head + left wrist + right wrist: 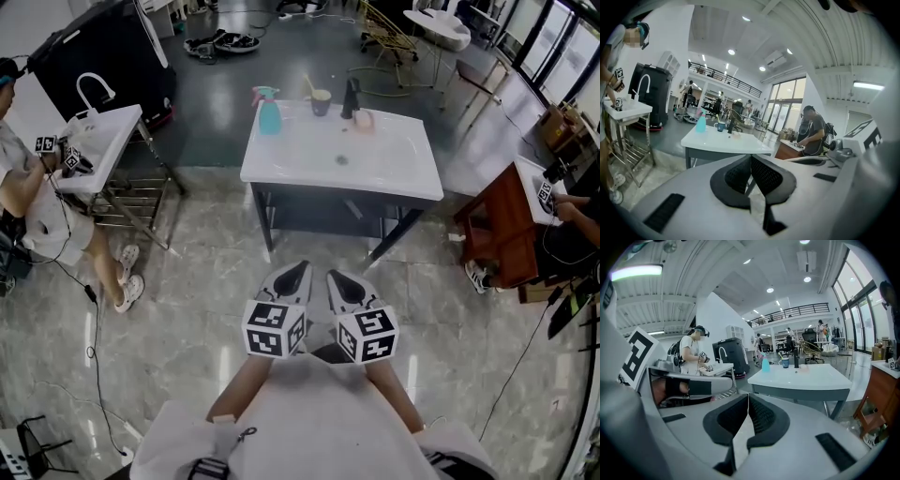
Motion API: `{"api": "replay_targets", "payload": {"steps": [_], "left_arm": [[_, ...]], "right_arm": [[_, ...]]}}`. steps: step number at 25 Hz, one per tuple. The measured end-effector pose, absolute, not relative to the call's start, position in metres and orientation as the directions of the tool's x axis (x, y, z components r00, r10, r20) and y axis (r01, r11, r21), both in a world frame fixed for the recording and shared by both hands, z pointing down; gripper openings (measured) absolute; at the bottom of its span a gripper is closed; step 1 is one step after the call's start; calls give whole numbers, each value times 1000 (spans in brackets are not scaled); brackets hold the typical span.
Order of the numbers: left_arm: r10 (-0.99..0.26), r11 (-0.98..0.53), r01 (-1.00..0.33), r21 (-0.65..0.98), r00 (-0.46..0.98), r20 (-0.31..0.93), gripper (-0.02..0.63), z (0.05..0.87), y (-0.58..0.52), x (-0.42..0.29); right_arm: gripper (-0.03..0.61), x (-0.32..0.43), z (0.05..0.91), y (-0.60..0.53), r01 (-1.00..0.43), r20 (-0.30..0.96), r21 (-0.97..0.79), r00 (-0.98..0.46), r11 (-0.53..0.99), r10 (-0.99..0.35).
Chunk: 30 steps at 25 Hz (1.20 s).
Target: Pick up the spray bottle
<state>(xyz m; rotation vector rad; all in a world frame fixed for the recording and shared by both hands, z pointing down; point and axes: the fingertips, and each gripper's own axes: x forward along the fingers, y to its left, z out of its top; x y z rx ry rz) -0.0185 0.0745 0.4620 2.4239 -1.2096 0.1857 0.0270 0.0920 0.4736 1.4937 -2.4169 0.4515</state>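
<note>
The spray bottle (pixel 269 111), teal with a pink head, stands upright at the far left corner of the white sink table (pixel 281 169). It shows small and far off in the left gripper view (pixel 701 123) and the right gripper view (pixel 765 364). My left gripper (pixel 302 269) and right gripper (pixel 333 277) hang side by side over the floor, well short of the table's near edge, both pointing toward it. The left gripper (pixel 750 157) has its jaws closed tip to tip with nothing between them. So does the right gripper (pixel 748 397).
A cup (pixel 321 101), a black tap (pixel 351 97) and a pink item (pixel 364 119) stand along the table's back. A second sink stand (pixel 103 131) with a person is at left. A wooden desk (pixel 502 220) with a person is at right.
</note>
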Motion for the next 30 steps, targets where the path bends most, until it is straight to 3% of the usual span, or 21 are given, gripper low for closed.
{"api": "replay_targets", "payload": {"steps": [12,30], "left_arm": [[-734,-531,-793,297,606,305,26,465,68,-25],[-778,-468,-833,294,547,309,26,469,10,-33]], "right_arm": [[28,25,486,86,-912,413,-156,-409,379,-814],[28,26,483,25,-889,386,-153,-455,431,-802]]}}
